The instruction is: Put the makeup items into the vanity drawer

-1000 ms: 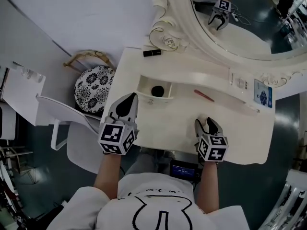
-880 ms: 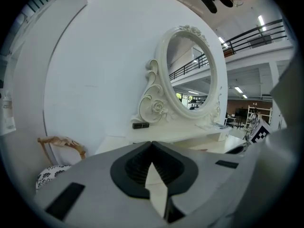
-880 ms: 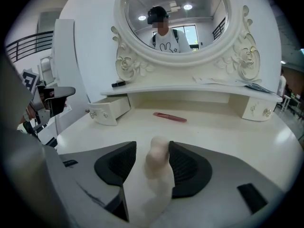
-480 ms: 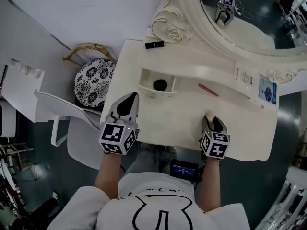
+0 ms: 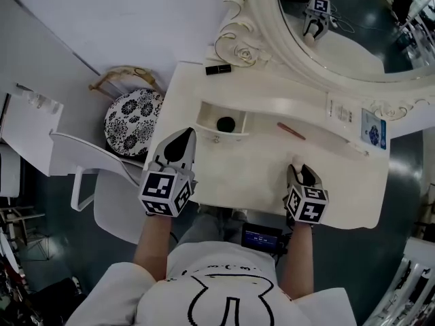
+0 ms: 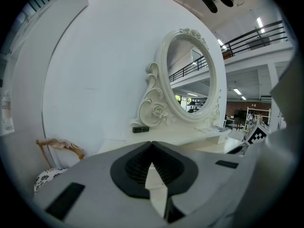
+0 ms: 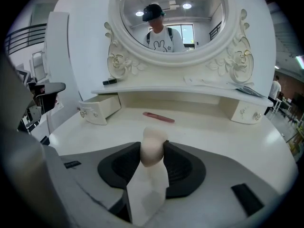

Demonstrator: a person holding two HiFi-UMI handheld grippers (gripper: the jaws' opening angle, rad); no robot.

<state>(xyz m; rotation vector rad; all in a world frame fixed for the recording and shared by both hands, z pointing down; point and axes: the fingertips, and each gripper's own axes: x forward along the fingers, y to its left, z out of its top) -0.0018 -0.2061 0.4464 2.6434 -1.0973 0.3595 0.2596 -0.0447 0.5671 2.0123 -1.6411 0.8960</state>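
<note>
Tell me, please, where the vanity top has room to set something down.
Bare: the white tabletop between the open white drawer and the slim red pencil, and the stretch right of the beige rounded sponge. Crowded: the right shelf with leaflets.

From my head, one camera looks steeply down on the vanity table (image 5: 251, 175). My left gripper's (image 5: 182, 138) camera sees the mirror (image 6: 190, 77) obliquely, my right gripper's (image 5: 301, 173) squarely and low; all share it.
</note>
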